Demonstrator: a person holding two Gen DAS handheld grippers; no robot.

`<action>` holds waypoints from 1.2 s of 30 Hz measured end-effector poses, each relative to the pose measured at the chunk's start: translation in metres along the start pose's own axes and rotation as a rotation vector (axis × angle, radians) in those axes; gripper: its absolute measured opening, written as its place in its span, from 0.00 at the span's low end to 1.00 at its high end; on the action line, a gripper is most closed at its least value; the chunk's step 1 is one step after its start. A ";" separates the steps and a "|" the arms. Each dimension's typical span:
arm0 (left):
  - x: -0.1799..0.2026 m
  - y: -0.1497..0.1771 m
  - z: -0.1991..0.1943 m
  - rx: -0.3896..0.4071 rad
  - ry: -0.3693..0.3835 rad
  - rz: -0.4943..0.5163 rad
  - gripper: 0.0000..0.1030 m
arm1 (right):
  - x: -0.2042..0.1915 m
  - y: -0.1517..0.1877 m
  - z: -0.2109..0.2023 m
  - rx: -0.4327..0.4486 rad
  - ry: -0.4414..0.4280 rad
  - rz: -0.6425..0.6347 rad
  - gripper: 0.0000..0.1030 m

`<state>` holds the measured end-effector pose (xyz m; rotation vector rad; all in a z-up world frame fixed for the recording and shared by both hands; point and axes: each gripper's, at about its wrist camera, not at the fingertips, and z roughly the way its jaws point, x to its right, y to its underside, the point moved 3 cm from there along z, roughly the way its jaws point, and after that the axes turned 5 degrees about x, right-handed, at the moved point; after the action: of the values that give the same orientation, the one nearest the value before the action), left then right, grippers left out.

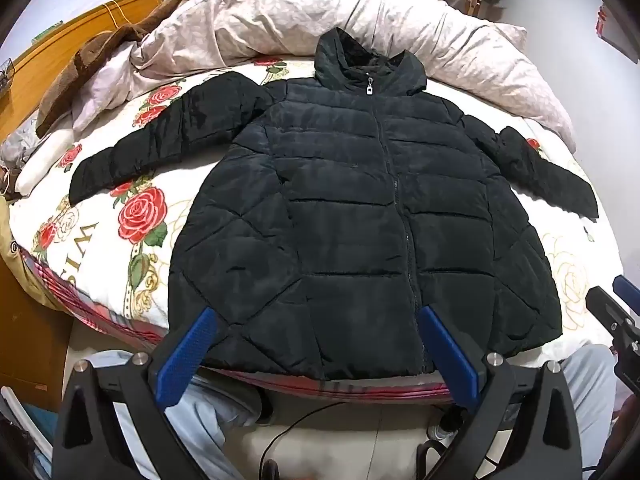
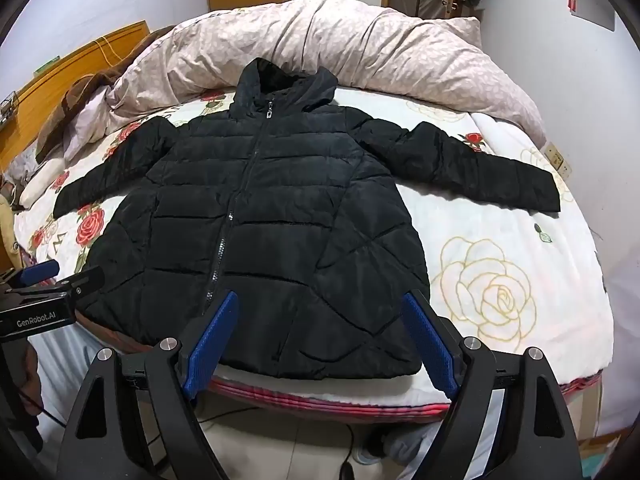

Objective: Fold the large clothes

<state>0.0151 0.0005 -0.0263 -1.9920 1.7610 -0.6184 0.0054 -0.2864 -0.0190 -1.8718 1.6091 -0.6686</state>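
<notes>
Left wrist view: a black quilted puffer jacket with a hood [image 1: 360,208] lies face up and zipped on a bed spread with a white, rose-printed blanket [image 1: 132,216], its hem at the near edge of the bed. Both sleeves are spread out to the sides and the hood points toward a crumpled pale pink duvet [image 1: 360,16] heaped at the far side. The left gripper [image 1: 316,320] hangs above the hem, its blue-padded jaws wide apart and holding nothing. A person's legs in light trousers [image 1: 208,412] show below.

Right wrist view: the same jacket [image 2: 280,208] is seen from slightly further right, the far sleeve stretched across the blanket [image 2: 500,280]. The right gripper [image 2: 320,308] hovers over the hem's right half, jaws likewise apart and empty; the left gripper's body [image 2: 40,296] pokes in at the left edge.

No fold appears made yet: the jacket is flat and laid out, so sleeves, body and hood all seem left to fold.
</notes>
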 end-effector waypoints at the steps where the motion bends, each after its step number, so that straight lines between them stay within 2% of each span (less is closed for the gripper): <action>1: 0.000 0.000 0.000 -0.001 -0.001 -0.004 0.99 | 0.000 0.000 0.000 -0.001 0.004 -0.003 0.81; 7: 0.005 -0.004 -0.003 0.011 -0.019 -0.018 0.99 | -0.001 0.001 0.000 0.000 0.002 -0.009 0.81; 8: 0.000 0.000 -0.003 -0.002 0.019 -0.010 0.99 | -0.003 0.001 -0.005 0.000 0.001 -0.009 0.81; 36: 0.001 0.004 -0.004 -0.006 0.029 -0.014 0.99 | -0.009 0.005 0.000 -0.002 -0.005 -0.022 0.81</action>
<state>0.0102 -0.0007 -0.0255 -2.0105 1.7691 -0.6498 0.0001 -0.2782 -0.0227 -1.8935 1.5888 -0.6720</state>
